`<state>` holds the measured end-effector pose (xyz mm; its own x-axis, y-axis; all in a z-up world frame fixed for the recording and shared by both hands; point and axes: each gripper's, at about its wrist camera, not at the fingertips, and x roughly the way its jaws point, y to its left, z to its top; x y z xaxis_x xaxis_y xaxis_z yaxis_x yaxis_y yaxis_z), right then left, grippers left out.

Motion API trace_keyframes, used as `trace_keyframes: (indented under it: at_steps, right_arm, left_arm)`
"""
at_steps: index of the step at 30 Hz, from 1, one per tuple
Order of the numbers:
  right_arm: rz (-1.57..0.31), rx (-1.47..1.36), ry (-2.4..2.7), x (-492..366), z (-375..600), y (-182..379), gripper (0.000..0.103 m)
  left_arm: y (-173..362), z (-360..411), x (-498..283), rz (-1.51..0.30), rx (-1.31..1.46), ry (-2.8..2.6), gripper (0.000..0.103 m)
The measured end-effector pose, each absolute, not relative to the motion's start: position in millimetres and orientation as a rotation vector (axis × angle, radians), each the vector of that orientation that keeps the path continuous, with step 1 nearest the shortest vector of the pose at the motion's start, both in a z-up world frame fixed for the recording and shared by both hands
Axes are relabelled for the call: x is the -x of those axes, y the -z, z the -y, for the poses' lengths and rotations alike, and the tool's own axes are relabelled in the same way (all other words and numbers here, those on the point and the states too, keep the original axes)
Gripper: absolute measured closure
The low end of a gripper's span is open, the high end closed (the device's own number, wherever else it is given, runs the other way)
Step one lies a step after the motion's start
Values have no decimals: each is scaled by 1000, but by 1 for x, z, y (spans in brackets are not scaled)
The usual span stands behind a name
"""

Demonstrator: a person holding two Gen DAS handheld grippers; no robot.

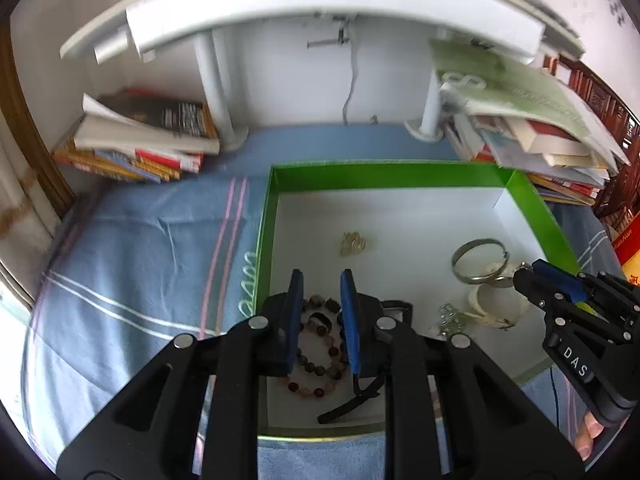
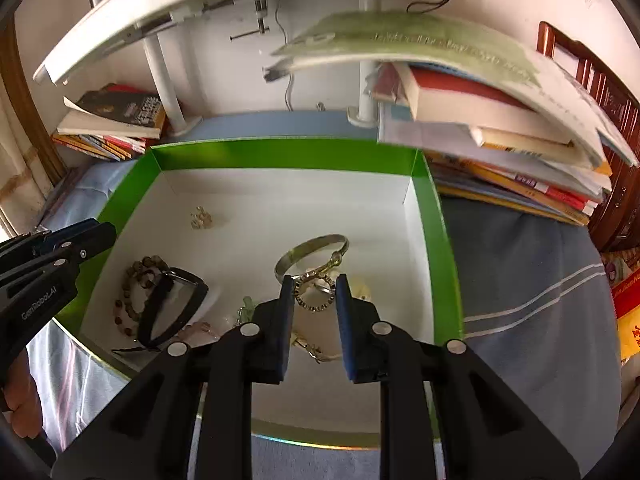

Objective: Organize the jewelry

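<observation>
A green box point(image 1: 384, 172) with a white floor holds the jewelry; it also shows in the right wrist view point(image 2: 280, 152). My left gripper point(image 1: 320, 284) is open and empty above a brown beaded bracelet point(image 1: 316, 364) and a black band point(image 1: 352, 400). My right gripper point(image 2: 314, 286) is open, its fingers on either side of a small toothed ring point(image 2: 316, 294) that overlaps a silver bangle point(image 2: 312, 252). In the left wrist view the right gripper point(image 1: 528, 270) reaches the bangle point(image 1: 478, 260). A small gold cluster point(image 1: 352, 242) lies mid-box. A cream bangle point(image 1: 496, 304) lies under the right gripper.
Stacks of books stand at the back left point(image 1: 136, 136) and back right point(image 1: 532, 128) on a blue striped cloth point(image 1: 140, 248). A white stand on posts point(image 1: 216, 92) overhangs the back. A small clear-stone piece point(image 1: 450, 316) lies in the box.
</observation>
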<state>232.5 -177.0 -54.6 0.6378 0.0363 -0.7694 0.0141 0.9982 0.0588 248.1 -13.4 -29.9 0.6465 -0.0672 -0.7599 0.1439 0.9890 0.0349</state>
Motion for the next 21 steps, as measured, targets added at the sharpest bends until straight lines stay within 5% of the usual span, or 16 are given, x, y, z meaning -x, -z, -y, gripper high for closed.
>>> trace_keyframes:
  at_steps: [1,3,9,21]
  right_arm:
    - [-879,-60,-13,-233,177,55,74]
    - [-864,-66,-11,-228,178,50,52]
    - [-718,-60,1,-184,185,13,23]
    - [-569,-121,67,-89,216,-25,7]
  left_arm:
    - [32,12,-248,-863,-92,121,80]
    - [33,10,-247,-862,-88,118,53]
    - [9,7,-213,-760,-102,117,31]
    - [-26,-13,-115,-596,-70,60,8]
